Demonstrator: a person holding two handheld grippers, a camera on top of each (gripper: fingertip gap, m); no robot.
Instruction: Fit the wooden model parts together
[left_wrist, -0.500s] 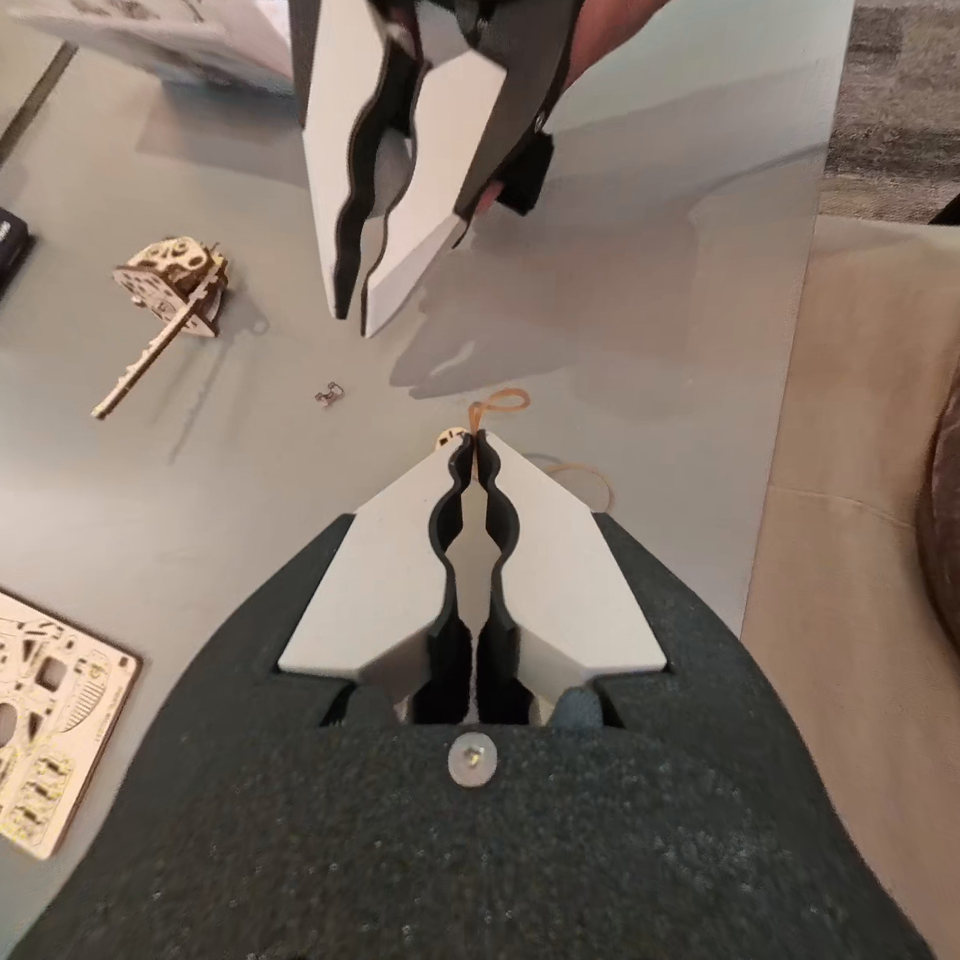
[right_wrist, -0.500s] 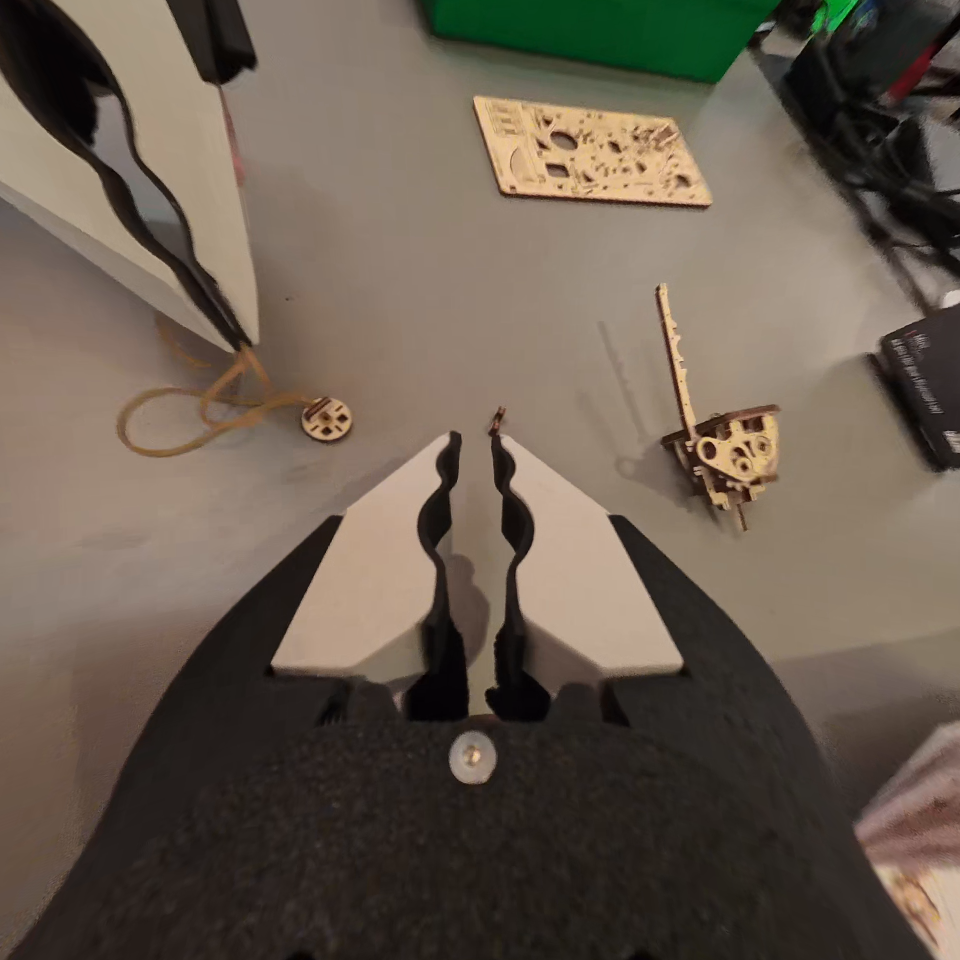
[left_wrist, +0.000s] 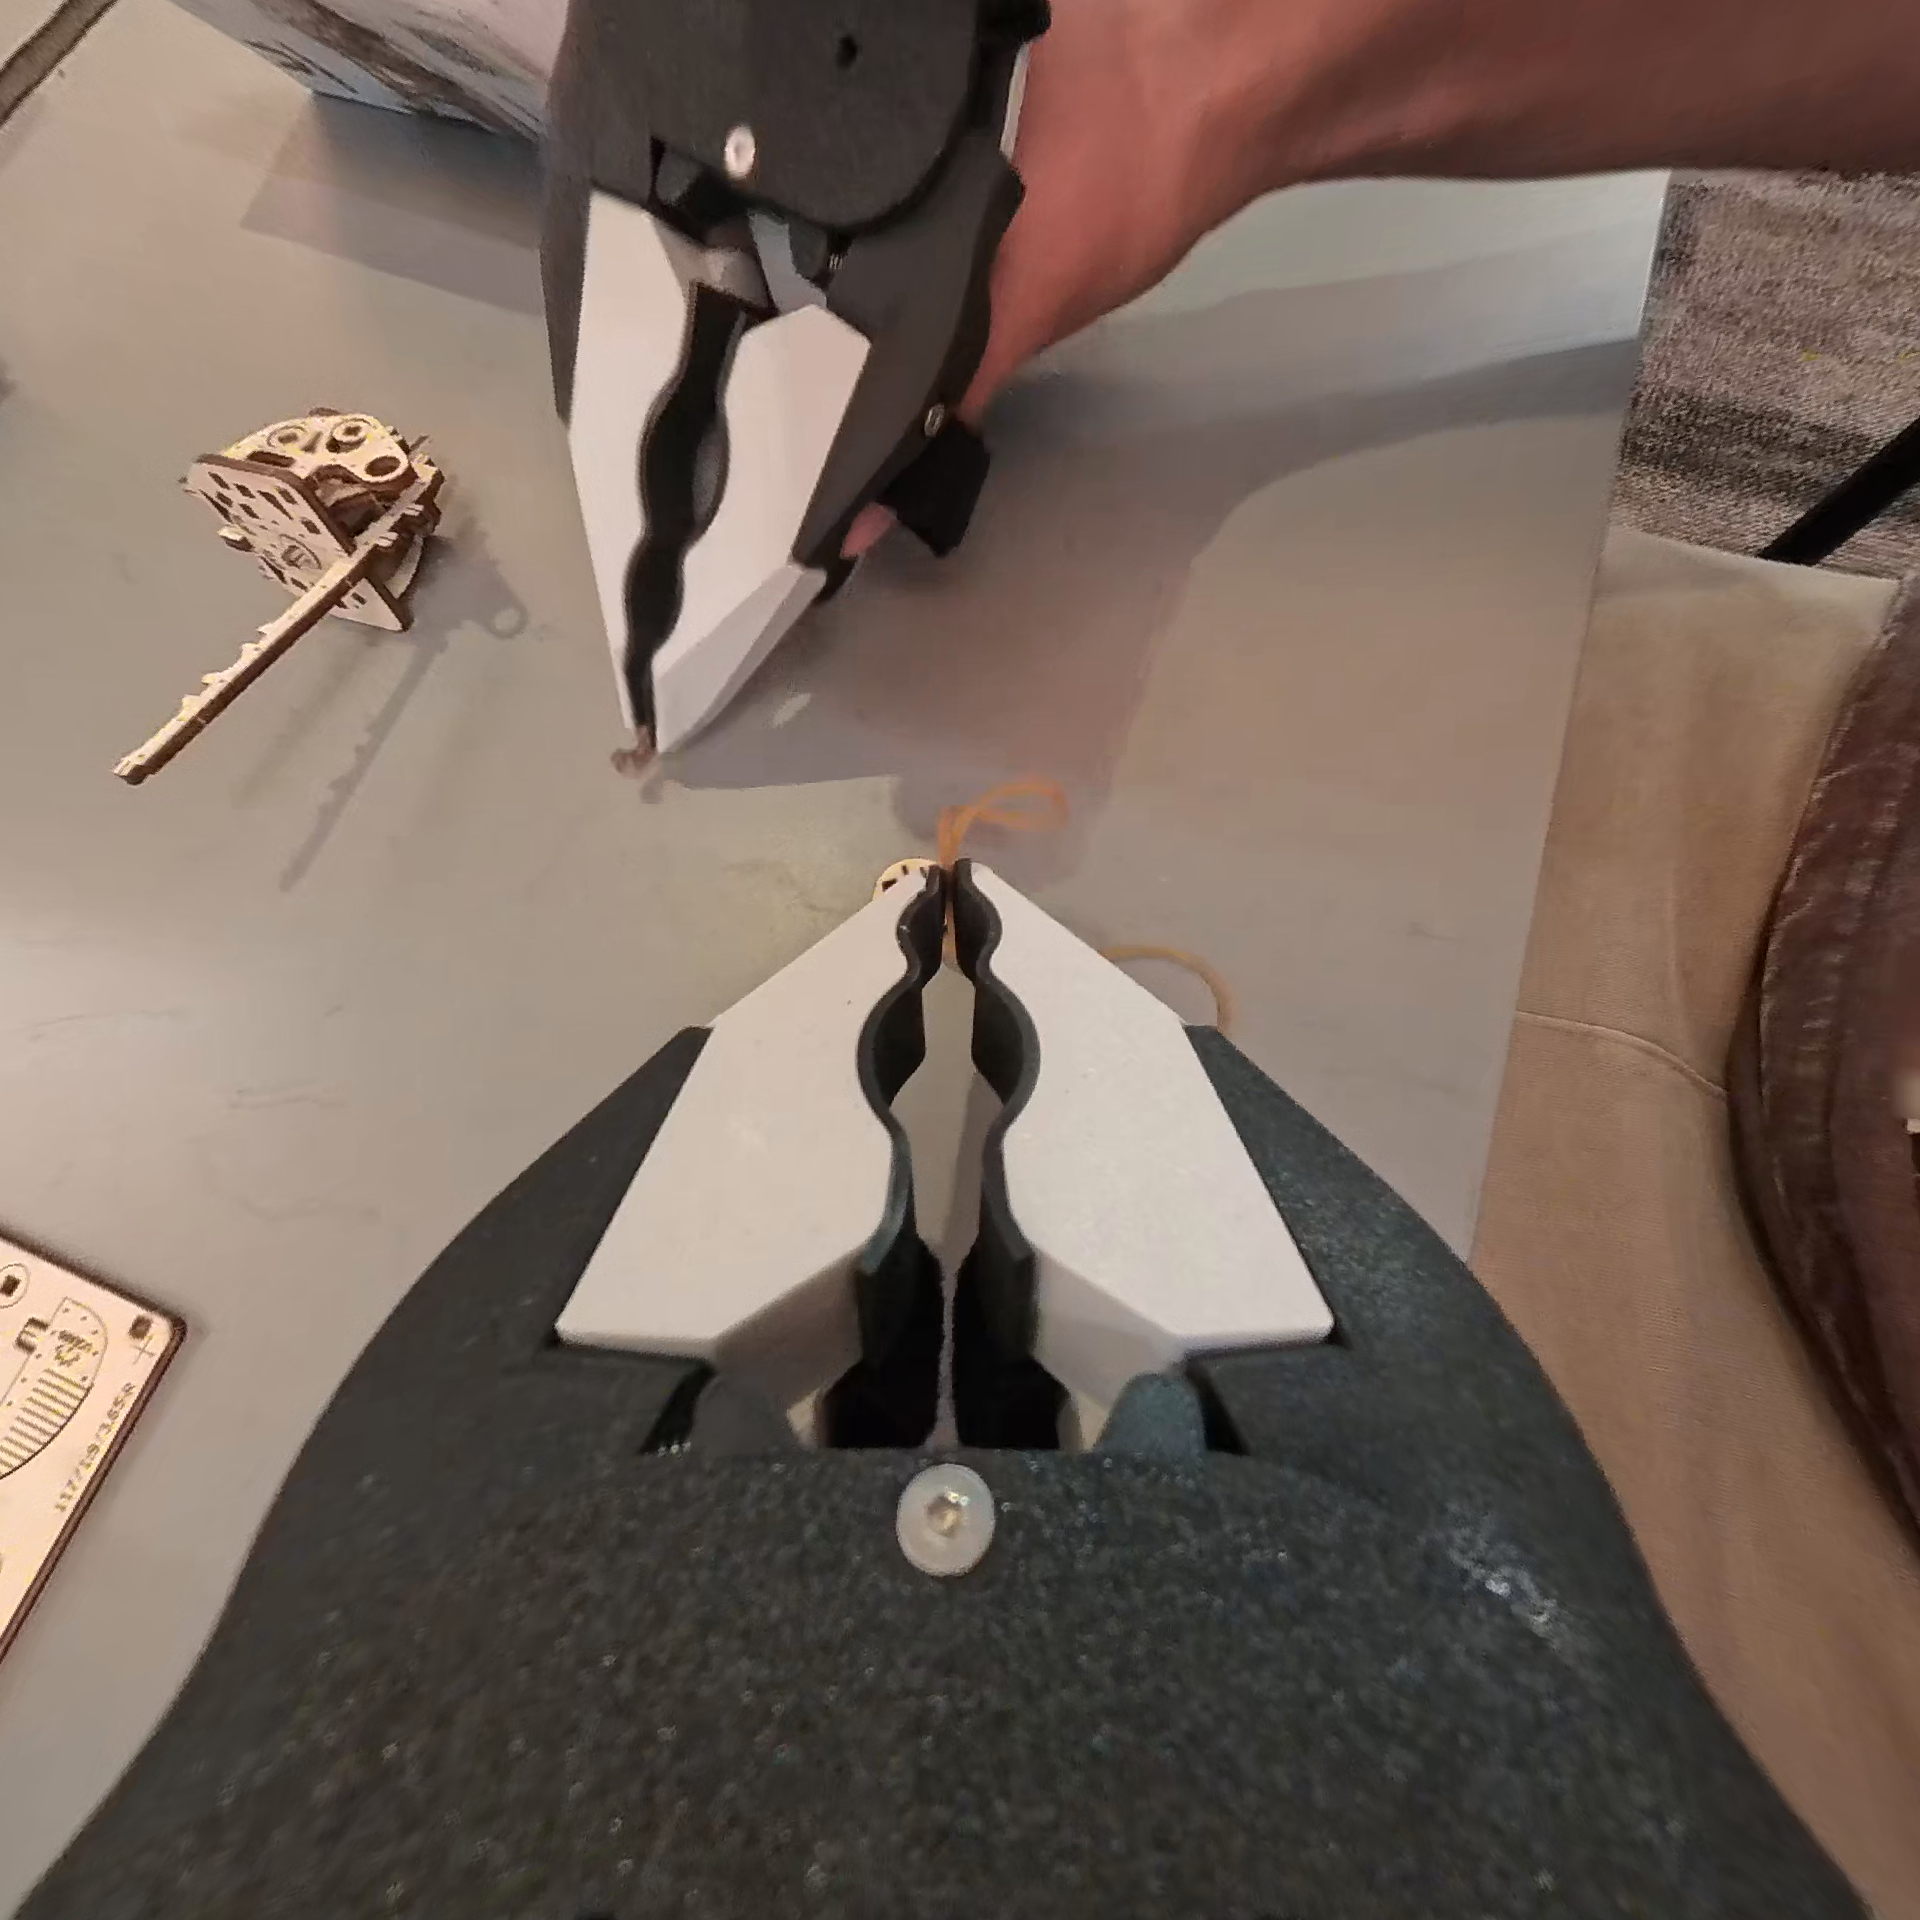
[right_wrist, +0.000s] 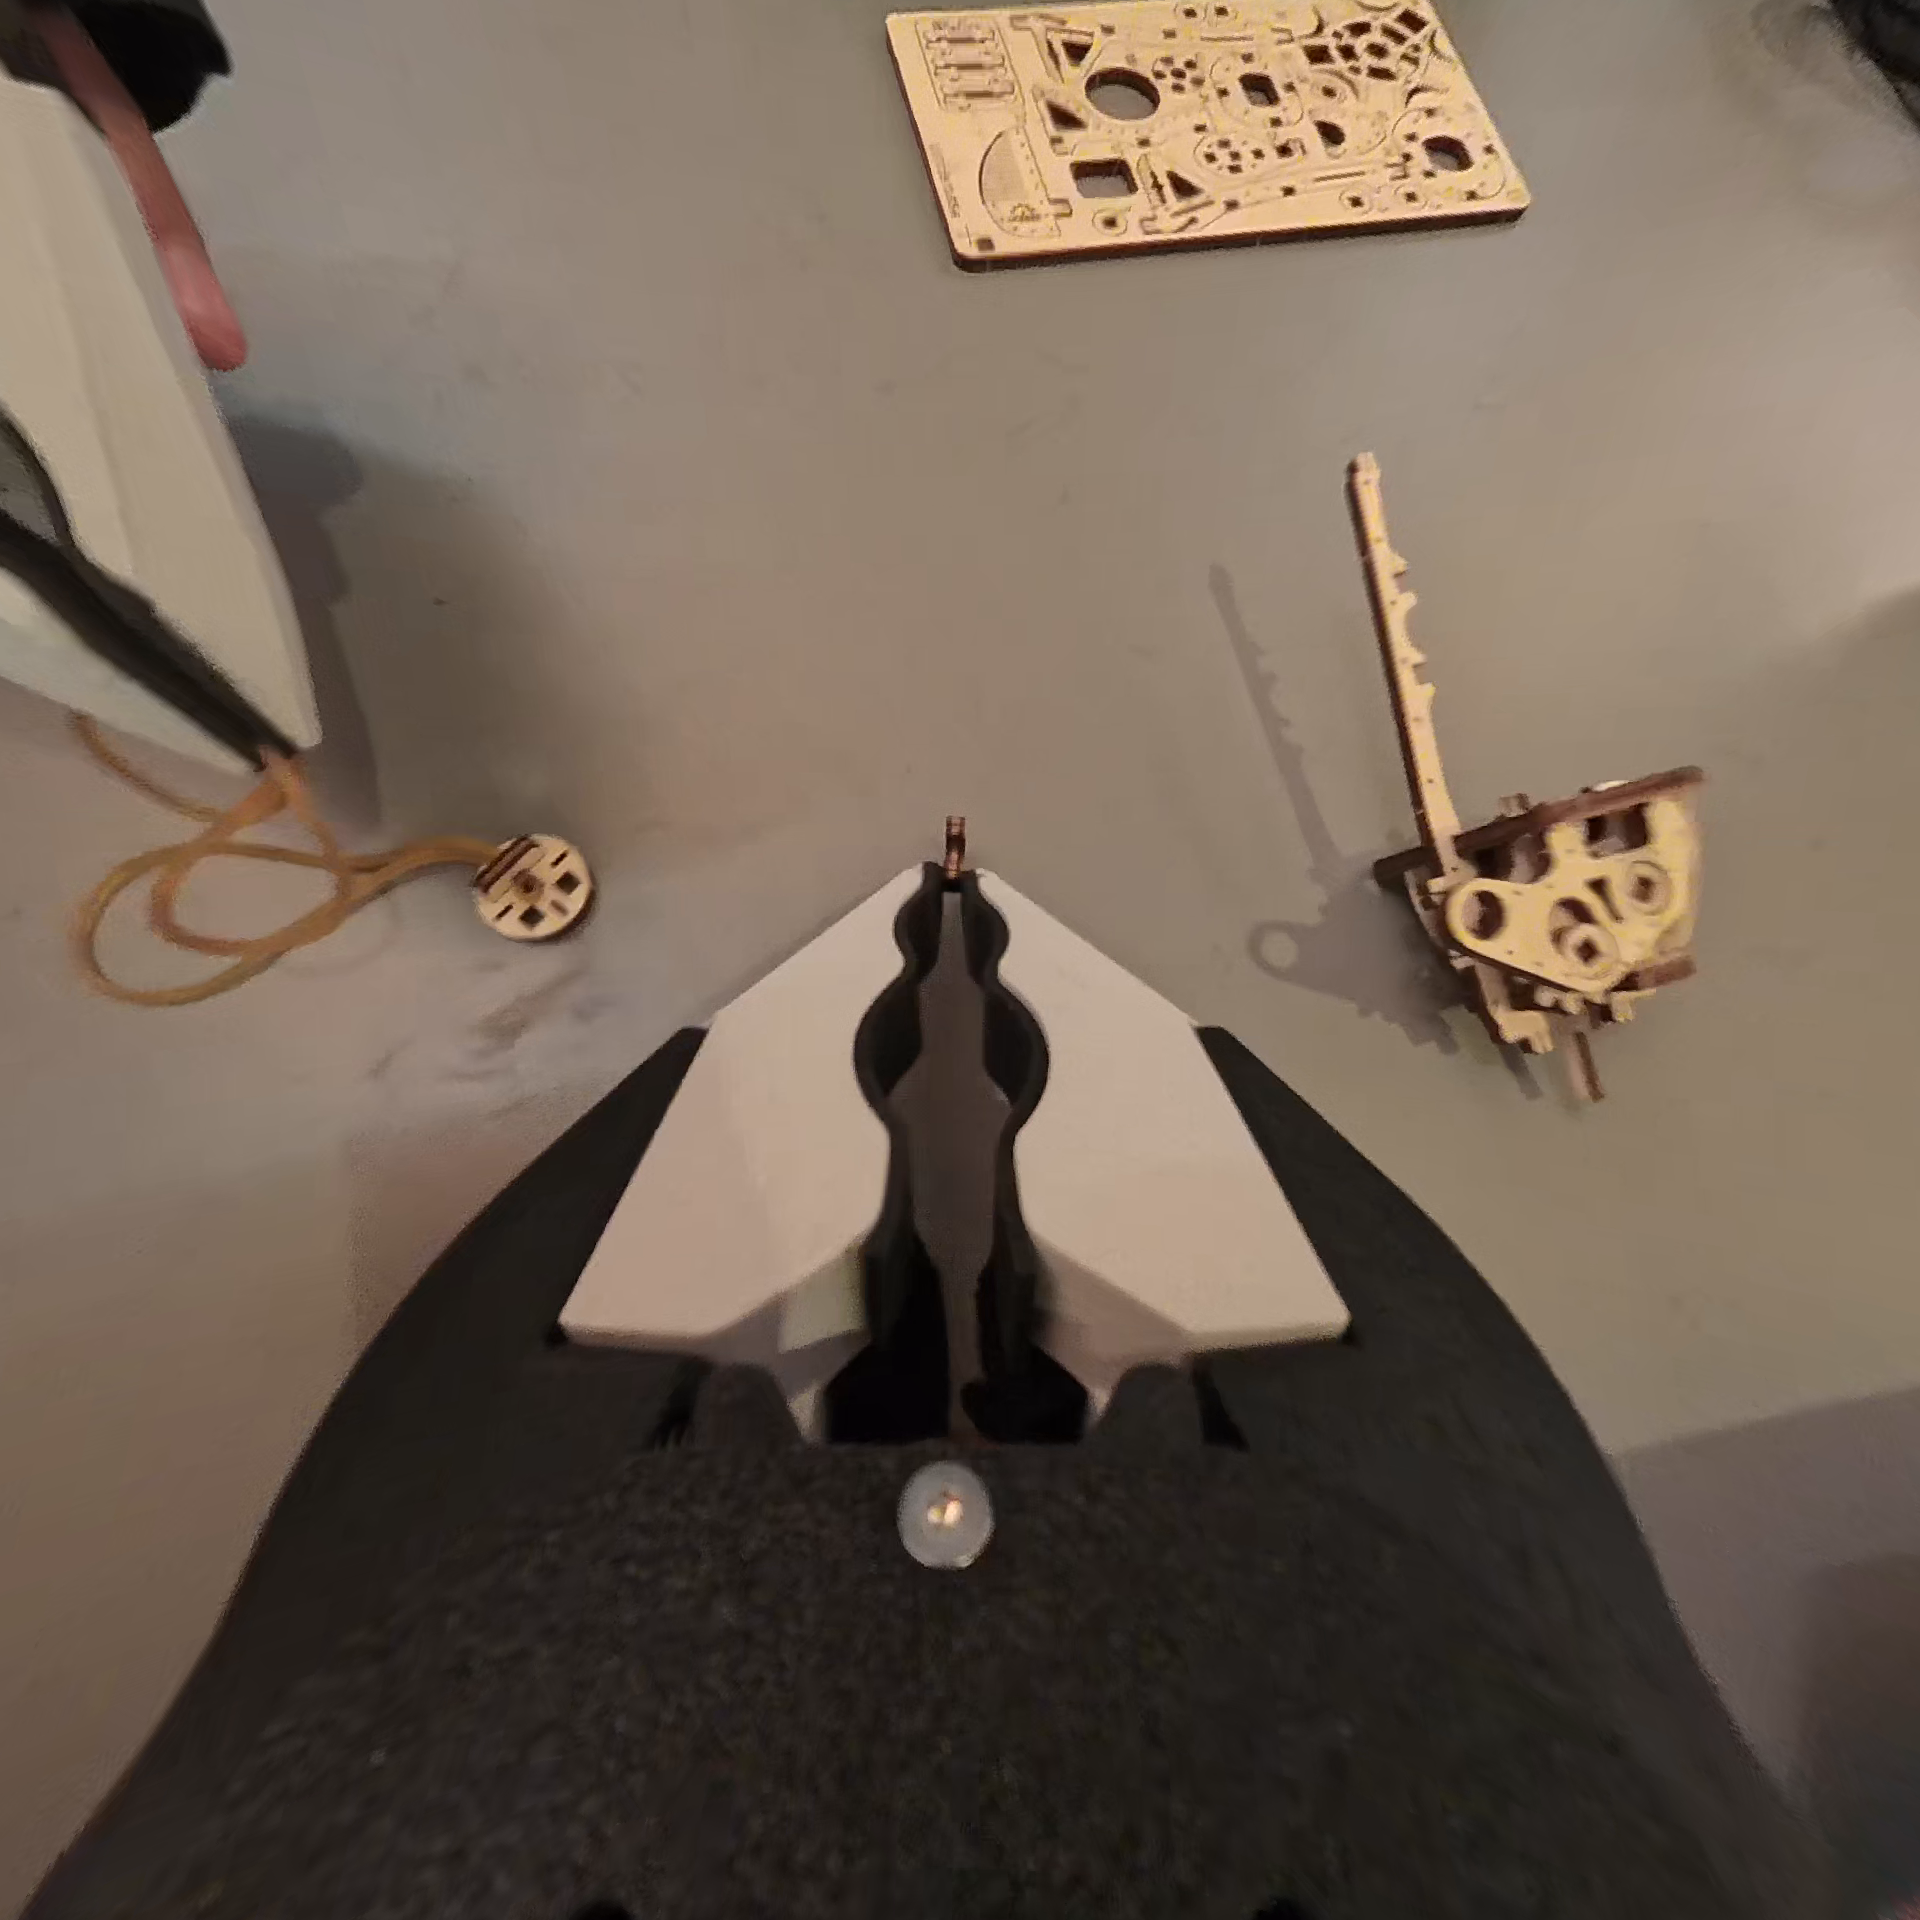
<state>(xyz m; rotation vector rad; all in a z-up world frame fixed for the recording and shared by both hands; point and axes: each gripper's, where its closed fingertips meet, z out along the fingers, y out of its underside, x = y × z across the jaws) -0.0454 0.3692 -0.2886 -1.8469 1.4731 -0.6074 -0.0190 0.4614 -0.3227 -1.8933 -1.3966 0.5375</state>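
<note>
Between the tips of the right gripper (right_wrist: 954, 878), a tiny dark wooden piece (right_wrist: 955, 836) is being pinched; those jaws are standing almost closed on it, touching the grey bench (right_wrist: 727, 520). Only the left wrist view is showing this from outside: the right gripper (left_wrist: 642, 732) is tilting down to the bench with the small piece (left_wrist: 631, 756) at its tip and a person's hand (left_wrist: 1195, 177) wrapping its body. The left gripper (left_wrist: 943, 878) is clamping a tan rubber band (left_wrist: 1003, 816), its jaws nearly shut on the strand, with a little wooden disc (left_wrist: 902, 871) peeking just left of the tips. The right wrist view is showing more: the rubber band (right_wrist: 208, 894) is looping across the bench from the left gripper (right_wrist: 272, 750) to the wooden disc (right_wrist: 533, 888), which is lying flat, left of the right jaws and apart from them. Right of those jaws, the partly built wooden model (right_wrist: 1548, 904) with its long toothed arm is resting near but apart. Ahead, a laser-cut parts sheet (right_wrist: 1205, 135) is lying well clear, with bare bench between. In the left wrist view, the bench's edge is running close on the right of the left jaws, meeting a beige cushion (left_wrist: 1714, 1039); the parts sheet (left_wrist: 73, 1455) is sitting at lower left.
</note>
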